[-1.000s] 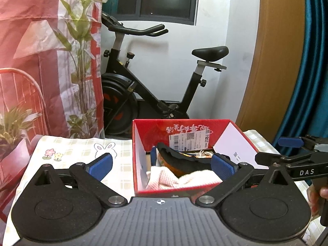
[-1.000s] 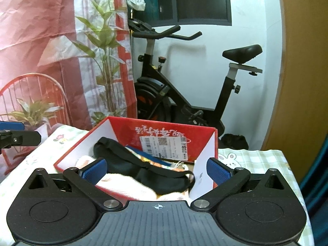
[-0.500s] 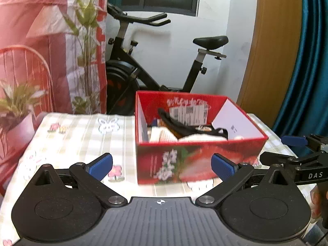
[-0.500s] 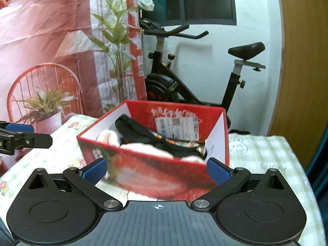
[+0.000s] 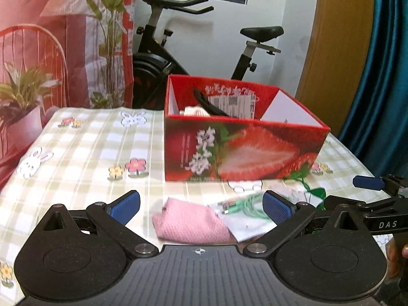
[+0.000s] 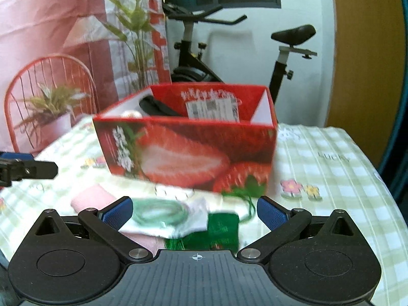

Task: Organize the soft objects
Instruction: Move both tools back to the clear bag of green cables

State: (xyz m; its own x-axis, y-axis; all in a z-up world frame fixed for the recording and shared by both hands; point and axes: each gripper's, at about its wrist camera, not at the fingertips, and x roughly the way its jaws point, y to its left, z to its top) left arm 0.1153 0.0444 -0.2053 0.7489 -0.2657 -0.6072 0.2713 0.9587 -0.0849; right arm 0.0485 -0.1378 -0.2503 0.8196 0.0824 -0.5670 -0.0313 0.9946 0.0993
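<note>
Fingers of the left gripper (image 5: 201,205) are spread wide with nothing between them, hovering low over the table (image 5: 84,150). Just ahead of them lies a folded pink cloth (image 5: 191,220), and touching its right side is a clear packet (image 5: 244,216) holding a coiled green cable. A red box (image 5: 242,148) printed with strawberries stands farther back on the checked tablecloth; a black strap (image 5: 209,104) and a pale cloth (image 5: 195,111) show over its rim.

The right gripper (image 6: 195,211) is likewise spread and holds nothing. In its view the packet (image 6: 163,216) sits between the blue pads, resting partly on the pink cloth (image 6: 93,199), with a green pouch (image 6: 221,229) on a green cord just beside it to the right. The box (image 6: 186,153) stands behind these. An exercise bike (image 6: 193,58) and a potted plant (image 6: 51,112) are beyond the table.
</note>
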